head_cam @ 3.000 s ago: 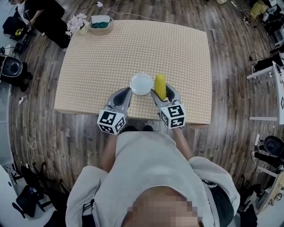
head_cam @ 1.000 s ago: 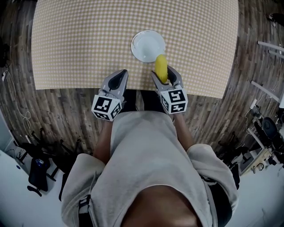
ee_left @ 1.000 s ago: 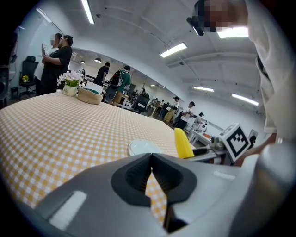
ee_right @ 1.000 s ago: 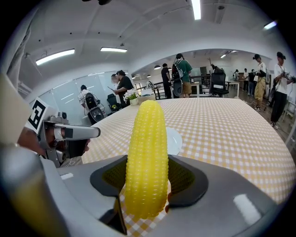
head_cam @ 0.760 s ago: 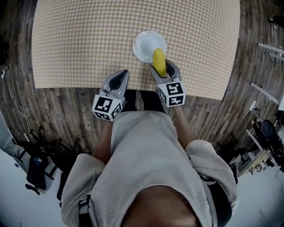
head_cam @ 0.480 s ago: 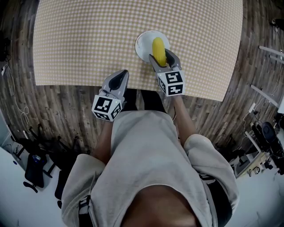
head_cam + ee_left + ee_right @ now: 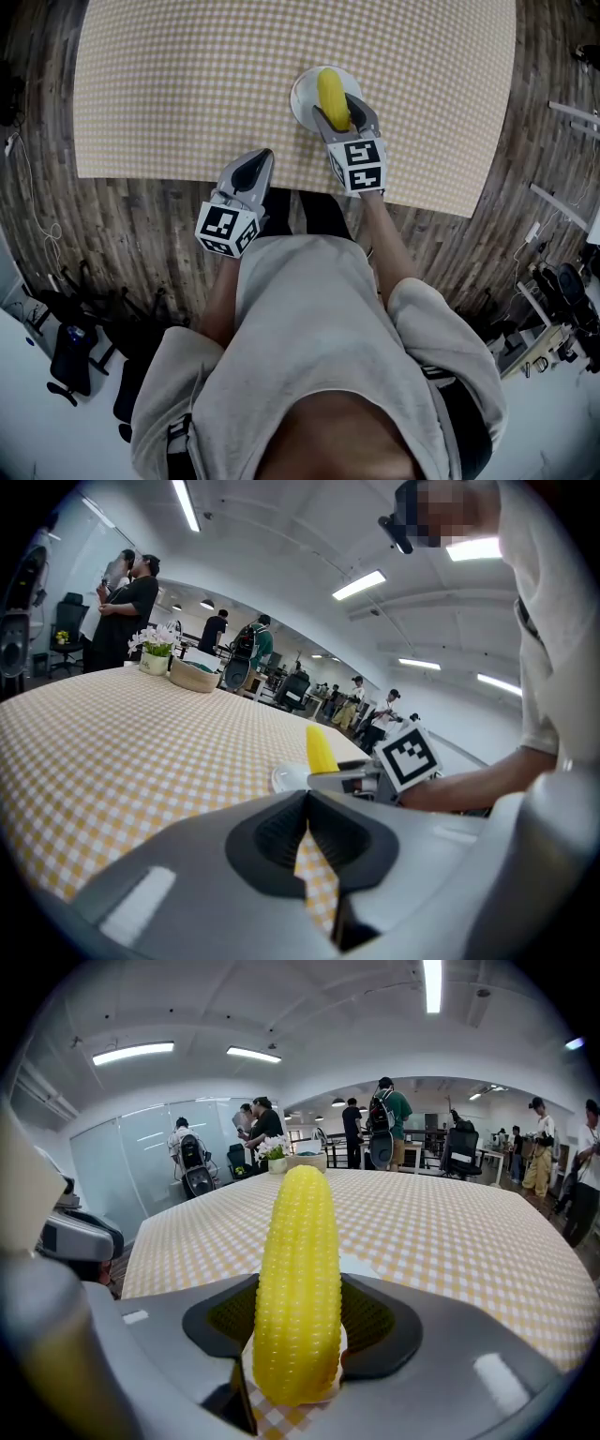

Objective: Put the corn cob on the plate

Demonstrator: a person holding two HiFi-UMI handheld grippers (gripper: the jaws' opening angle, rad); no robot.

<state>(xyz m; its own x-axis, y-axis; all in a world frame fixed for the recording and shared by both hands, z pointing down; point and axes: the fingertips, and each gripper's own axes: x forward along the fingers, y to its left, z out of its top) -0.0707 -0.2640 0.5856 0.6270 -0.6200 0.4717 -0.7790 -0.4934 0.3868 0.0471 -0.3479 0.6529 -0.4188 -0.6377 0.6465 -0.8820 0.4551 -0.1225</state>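
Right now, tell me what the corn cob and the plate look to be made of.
Corn cob: likely moulded plastic, a replica; uniform yellow kernels with an even, waxy sheen. Plate: smooth, plain white, slightly glossy; glazed ceramic or hard plastic, the look leaves that open.

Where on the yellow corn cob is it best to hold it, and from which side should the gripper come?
Probably the thick lower end, as the right gripper holds the yellow corn cob now: pads across its round width, coming along its length from the person's side. The tip tapers, so a grip there could slip.
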